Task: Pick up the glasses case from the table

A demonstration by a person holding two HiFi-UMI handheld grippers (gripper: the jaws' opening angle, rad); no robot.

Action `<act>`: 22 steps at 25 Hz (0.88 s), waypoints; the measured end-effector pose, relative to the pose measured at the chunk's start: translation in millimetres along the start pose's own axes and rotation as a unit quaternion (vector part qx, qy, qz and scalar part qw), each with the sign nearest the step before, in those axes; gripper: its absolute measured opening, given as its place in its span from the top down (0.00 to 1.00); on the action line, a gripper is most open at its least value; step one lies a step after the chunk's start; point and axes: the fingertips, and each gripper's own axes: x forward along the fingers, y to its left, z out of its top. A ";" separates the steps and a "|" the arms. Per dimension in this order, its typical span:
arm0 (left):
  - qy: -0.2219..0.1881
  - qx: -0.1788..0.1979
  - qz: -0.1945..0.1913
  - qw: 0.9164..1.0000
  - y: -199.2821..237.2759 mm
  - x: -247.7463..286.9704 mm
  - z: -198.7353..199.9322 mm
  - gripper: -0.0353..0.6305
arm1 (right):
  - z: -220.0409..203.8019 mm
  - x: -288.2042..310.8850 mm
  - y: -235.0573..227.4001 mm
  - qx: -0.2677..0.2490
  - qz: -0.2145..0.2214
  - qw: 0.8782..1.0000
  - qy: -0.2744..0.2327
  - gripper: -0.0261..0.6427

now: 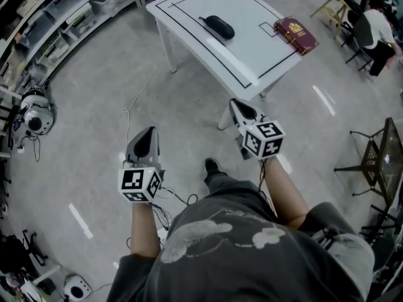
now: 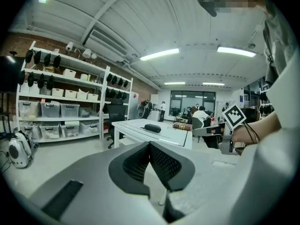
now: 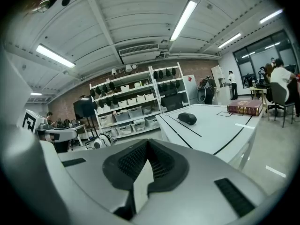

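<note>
Closest to the camera on the head, the person's forearms reach forward over the grey floor point(image 1: 182, 106), each holding one set of tongs. The left tongs point(image 1: 147, 133) have their tips pressed together with nothing between them, which the left gripper view confirms point(image 2: 150, 144). The right tongs point(image 1: 235, 103) are a little further ahead, and their tips are also closed on nothing point(image 3: 147, 142). Both point towards the white counter point(image 1: 252, 49) and neither has reached it. A dark shoe point(image 1: 211, 166) shows between the arms.

The glasses case point(image 1: 217, 26), dark and oval, lies flat on the counter inside a rectangle of black lines point(image 1: 208, 39), well apart from both tongs. Both gripper views show it ahead on the counter top point(image 2: 152, 128) point(image 3: 187, 118). A dark red book point(image 1: 296, 34) lies near the counter's right end, well apart from the case.

Beyond the counter, shelves point(image 2: 61, 107) with bins stand along a brick wall. A seated person point(image 1: 376, 30) is off to the far right.
</note>
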 end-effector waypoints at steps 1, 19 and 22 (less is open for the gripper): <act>0.002 0.003 0.001 1.000 0.7 10.9 3.2 0.94 | 4.5 8.3 -7.3 0.001 0.003 1.000 0.000 0.96; 0.005 0.017 -0.008 1.000 20.6 142.2 36.1 0.94 | 45.0 93.3 -101.6 0.011 -0.005 1.000 -0.002 0.96; 0.005 0.020 -0.025 0.999 27.3 163.3 39.2 0.94 | 49.6 101.7 -110.9 0.011 -0.017 1.000 -0.004 0.96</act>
